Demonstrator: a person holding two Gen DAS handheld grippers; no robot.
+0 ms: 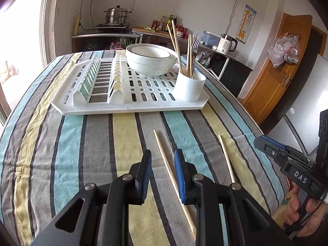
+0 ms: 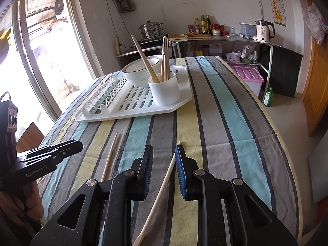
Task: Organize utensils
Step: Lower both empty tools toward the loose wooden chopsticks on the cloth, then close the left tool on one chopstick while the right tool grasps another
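We see two pale wooden chopsticks lying flat and apart on the striped cloth. One chopstick [image 1: 167, 164] runs under our left gripper [image 1: 163, 162], just inside its right finger; the other chopstick [image 2: 164, 184] runs likewise beneath our right gripper [image 2: 164, 157]. Ahead of both, a white utensil cup [image 1: 189, 86] on the drying rack [image 1: 127, 104] holds upright chopsticks and a fork [image 1: 195, 45].

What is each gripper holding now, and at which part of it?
Nothing. The left gripper and the right gripper stand open, each over a chopstick lying on the tablecloth, pads not pressing it.
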